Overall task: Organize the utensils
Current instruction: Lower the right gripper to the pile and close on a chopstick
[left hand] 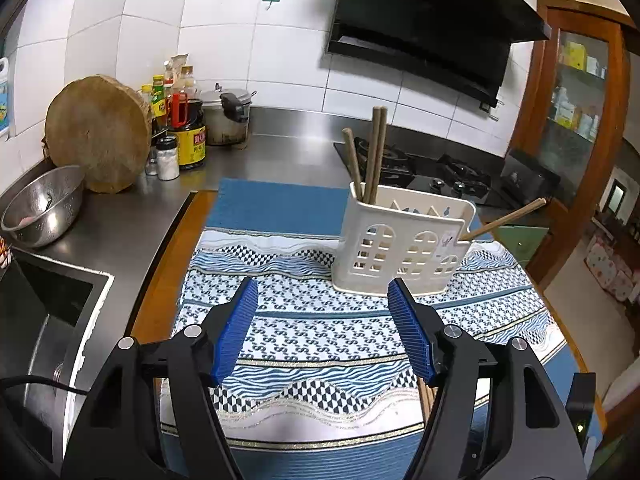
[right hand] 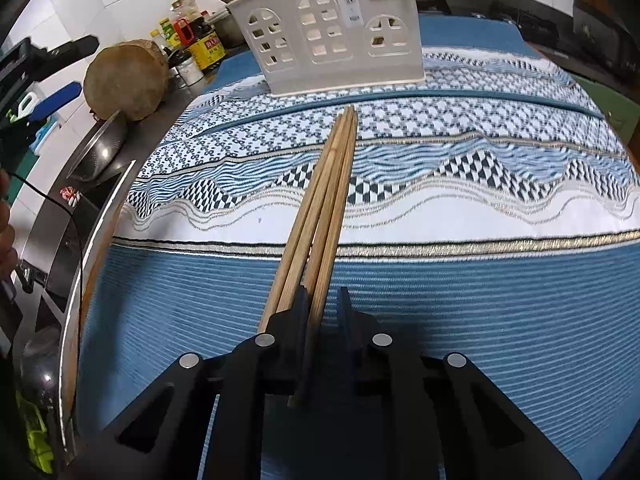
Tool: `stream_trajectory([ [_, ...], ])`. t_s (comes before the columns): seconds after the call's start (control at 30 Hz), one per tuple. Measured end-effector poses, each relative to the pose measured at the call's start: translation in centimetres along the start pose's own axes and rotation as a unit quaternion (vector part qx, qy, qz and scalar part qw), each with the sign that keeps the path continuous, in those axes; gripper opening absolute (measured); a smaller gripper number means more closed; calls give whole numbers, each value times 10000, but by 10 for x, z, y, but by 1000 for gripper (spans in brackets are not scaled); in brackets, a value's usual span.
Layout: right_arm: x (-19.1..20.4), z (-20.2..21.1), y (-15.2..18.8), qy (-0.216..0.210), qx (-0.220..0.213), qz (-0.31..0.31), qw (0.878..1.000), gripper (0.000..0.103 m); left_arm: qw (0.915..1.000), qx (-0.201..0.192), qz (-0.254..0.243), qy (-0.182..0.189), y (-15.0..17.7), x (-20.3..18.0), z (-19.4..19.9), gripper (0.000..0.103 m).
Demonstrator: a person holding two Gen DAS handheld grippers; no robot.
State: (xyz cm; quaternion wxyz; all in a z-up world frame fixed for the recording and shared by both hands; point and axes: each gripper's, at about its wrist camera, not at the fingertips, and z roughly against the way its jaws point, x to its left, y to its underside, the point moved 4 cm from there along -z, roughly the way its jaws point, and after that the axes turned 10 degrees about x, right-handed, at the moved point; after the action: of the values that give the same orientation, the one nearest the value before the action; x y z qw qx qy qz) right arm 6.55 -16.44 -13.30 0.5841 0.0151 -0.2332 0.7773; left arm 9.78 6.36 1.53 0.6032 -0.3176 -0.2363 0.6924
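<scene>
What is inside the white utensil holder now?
The white utensil holder has chopsticks standing at one end and one chopstick leaning out at the other. Its walls hide their lower ends and the bottom of the holder.

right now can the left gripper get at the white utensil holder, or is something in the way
Probably yes. The left gripper is open, nothing between its fingers, and only bare patterned cloth lies between it and the white utensil holder just ahead.
</scene>
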Motion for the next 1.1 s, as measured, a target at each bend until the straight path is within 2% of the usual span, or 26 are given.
stream_trajectory([
  [0.13, -1, -3, 3, 16, 59, -90, 9999, 14, 10000, 27, 45, 0, 3, 4, -2, 68],
  [0.47, 5, -3, 7, 374, 107, -106, 9992, 14, 9999, 99, 50, -51, 9, 9, -6, 68],
  [0.5, 7, -5, 7, 431, 126, -62, 9990, 13, 9999, 109, 59, -56, 10, 10, -7, 68],
  [0.53, 7, -5, 7, 544, 98, -34, 9985, 8, 9999, 120, 79, -65, 11, 11, -7, 68],
  [0.6, 10, -6, 8, 683, 58, 101, 9976, 8, 9998, 130, 116, -55, 12, 13, -8, 68],
  [0.77, 1, -2, 11, 658, 29, -12, 9978, 7, 9996, 236, 114, -63, 19, 13, -11, 68],
  [0.9, -10, 3, 13, 725, -36, -58, 9973, 7, 9989, 463, -3, 20, 35, 3, -18, 68],
  [1.1, -28, 11, 18, 732, -72, -94, 9972, 7, 9925, 1116, -231, 433, 79, -34, -41, 68],
])
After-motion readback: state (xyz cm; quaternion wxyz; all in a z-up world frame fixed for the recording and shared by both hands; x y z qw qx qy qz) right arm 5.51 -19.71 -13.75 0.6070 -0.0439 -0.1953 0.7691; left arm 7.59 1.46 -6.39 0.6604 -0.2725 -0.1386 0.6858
